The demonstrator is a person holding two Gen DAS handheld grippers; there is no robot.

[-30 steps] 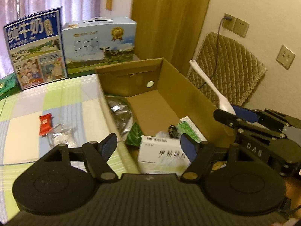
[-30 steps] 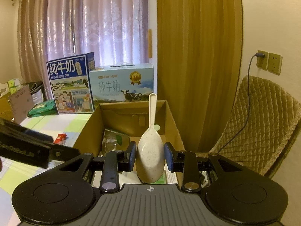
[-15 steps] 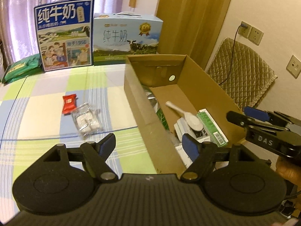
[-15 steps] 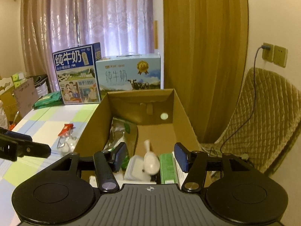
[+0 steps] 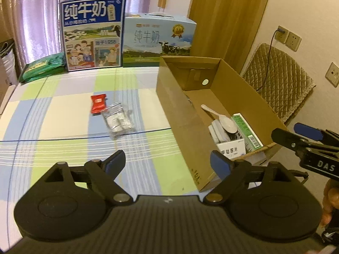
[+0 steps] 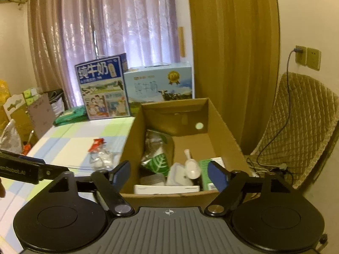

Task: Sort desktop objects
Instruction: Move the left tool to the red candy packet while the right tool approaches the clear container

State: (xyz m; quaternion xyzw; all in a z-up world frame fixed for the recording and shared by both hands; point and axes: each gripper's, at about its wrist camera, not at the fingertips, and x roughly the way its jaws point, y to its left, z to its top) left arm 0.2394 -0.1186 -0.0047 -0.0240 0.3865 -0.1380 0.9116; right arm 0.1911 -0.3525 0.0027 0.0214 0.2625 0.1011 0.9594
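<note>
the left tool (image 5: 168, 163) hangs over the checked tabletop (image 5: 53, 127) with its jaws spread wide and nothing between them. the right tool (image 6: 169, 173) is just as wide and empty, poised above the near end of the cardboard box (image 6: 224, 131). inside the box a white rice spoon (image 5: 220, 118) lies tilted, its bowl resting on a white carton (image 5: 231, 148), with a green carton (image 5: 247, 131) just beside it and a green leaf-print packet (image 6: 157, 160) toward the box's left wall. out on the tabletop, left of the box, a red snack packet (image 5: 97, 103) touches a clear plastic bag (image 5: 118, 120). two milk cartons (image 5: 93, 33) stand at the far edge.
</note>
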